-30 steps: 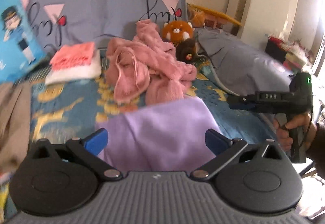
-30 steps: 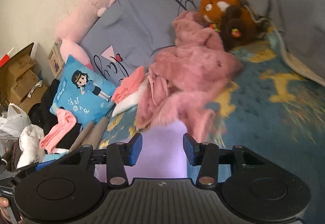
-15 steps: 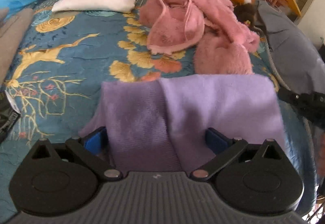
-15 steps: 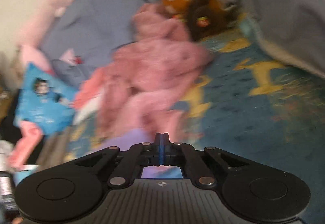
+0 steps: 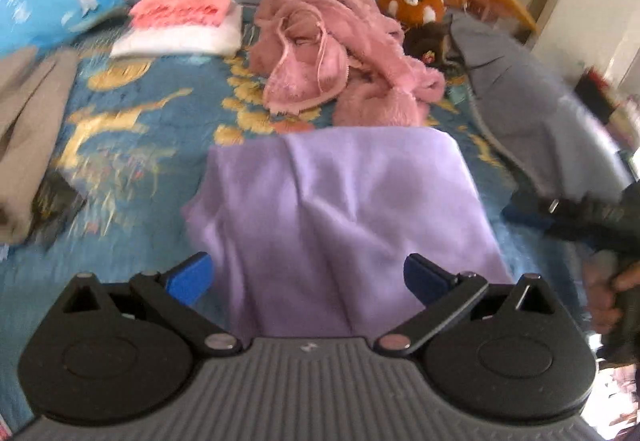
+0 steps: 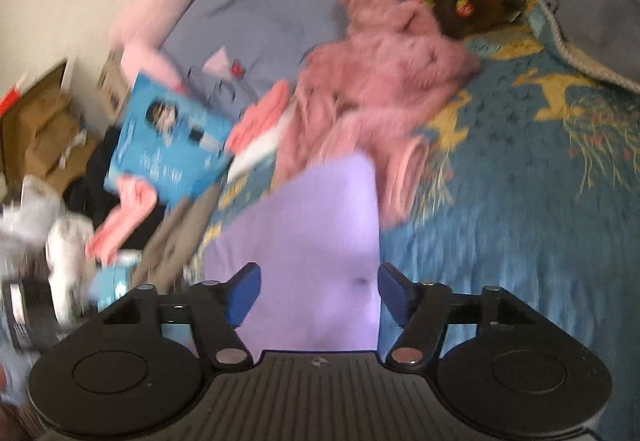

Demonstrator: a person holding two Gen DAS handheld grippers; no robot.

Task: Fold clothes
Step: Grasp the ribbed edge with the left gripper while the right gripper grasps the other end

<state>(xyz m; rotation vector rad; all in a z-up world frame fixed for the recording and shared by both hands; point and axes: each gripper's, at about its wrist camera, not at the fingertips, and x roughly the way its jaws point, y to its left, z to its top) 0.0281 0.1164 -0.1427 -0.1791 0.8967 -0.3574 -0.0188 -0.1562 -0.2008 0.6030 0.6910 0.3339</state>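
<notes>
So the purple cloth (image 5: 344, 225) sits doubled over at the near edge of the bed (image 5: 132, 129), both the left gripper (image 5: 308, 277) and right gripper (image 6: 318, 291) have jaws spread and empty over it, a folded pink-and-white stack (image 5: 182, 21) waits by the pillows, and the fluffy pink heap (image 5: 344, 45) mid-bed looks unfolded.

A folded cloth (image 5: 344, 221) is laid flat on the bed (image 5: 132, 145), nearest the camera. Behind it a heap of fleecy garments (image 5: 340, 57) is piled. To the heap's left a folded stack (image 5: 180, 19) is set; to its right, a plush toy (image 5: 412, 1).
</notes>
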